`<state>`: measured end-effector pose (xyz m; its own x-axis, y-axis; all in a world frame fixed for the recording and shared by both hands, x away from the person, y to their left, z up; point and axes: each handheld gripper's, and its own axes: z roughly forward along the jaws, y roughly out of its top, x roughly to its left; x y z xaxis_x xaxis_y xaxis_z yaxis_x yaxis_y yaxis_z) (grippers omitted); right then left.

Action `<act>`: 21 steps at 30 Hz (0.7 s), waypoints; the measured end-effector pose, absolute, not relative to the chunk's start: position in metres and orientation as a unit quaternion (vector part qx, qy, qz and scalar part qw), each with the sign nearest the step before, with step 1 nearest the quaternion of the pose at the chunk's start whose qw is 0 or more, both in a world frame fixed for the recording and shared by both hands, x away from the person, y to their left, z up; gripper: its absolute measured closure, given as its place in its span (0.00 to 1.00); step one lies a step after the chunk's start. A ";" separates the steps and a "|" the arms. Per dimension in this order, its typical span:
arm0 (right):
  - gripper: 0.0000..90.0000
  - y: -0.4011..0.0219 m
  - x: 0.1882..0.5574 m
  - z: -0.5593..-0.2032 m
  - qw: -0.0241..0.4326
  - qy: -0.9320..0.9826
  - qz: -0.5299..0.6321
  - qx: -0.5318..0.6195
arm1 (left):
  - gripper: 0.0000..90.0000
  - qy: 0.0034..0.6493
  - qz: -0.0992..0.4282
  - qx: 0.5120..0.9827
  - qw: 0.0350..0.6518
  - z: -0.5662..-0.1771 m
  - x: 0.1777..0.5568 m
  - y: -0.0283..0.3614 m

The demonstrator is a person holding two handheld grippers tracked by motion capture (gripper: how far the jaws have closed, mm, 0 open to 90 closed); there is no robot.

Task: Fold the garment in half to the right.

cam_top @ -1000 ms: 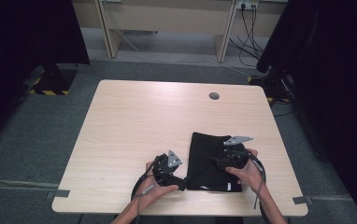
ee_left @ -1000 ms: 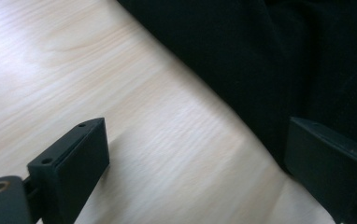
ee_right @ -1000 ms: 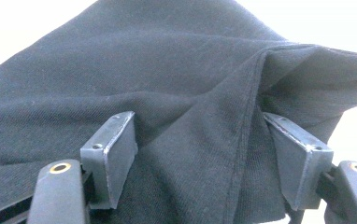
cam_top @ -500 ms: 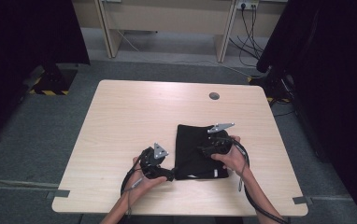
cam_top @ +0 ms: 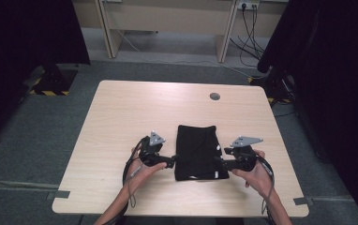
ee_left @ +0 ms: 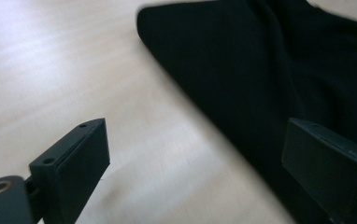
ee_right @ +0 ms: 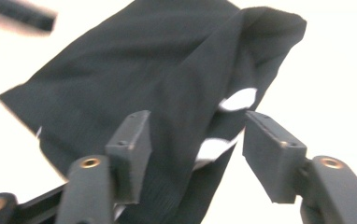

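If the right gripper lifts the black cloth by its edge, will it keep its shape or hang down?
The black cloth probably hangs limp: it lies flat on the table with soft folds and creases. It seems light and thin. It may slide if pushed, since the wood looks smooth. The right gripper has been closing, cloth edge between its jaws.

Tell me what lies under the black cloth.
The black cloth lies flat on the wooden table; bare tabletop shows all around it. Whatever might sit beneath its folds is covered and cannot be seen.

Left claw (cam_top: 173, 161) open; right claw (cam_top: 218, 160) seemingly half-closed.
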<state>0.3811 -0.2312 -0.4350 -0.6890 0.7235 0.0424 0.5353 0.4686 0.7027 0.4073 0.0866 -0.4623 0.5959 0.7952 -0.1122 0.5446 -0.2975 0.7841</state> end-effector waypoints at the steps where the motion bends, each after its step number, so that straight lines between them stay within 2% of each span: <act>1: 0.53 -0.231 0.378 -0.437 0.129 0.852 0.354 0.365 | 0.07 0.426 0.153 0.791 0.413 -0.461 0.412 0.085; 6: 0.69 -0.230 0.372 -0.448 0.115 0.861 0.338 0.362 | 0.07 0.434 0.150 0.799 0.388 -0.468 0.436 0.068; 12: 0.96 -0.234 0.373 -0.453 0.111 0.864 0.346 0.349 | 0.04 0.438 0.162 0.805 0.365 -0.482 0.449 0.060; 21: 0.99 -0.250 0.353 -0.424 0.147 0.859 0.371 0.321 | 0.02 0.438 0.169 0.804 0.365 -0.483 0.450 0.060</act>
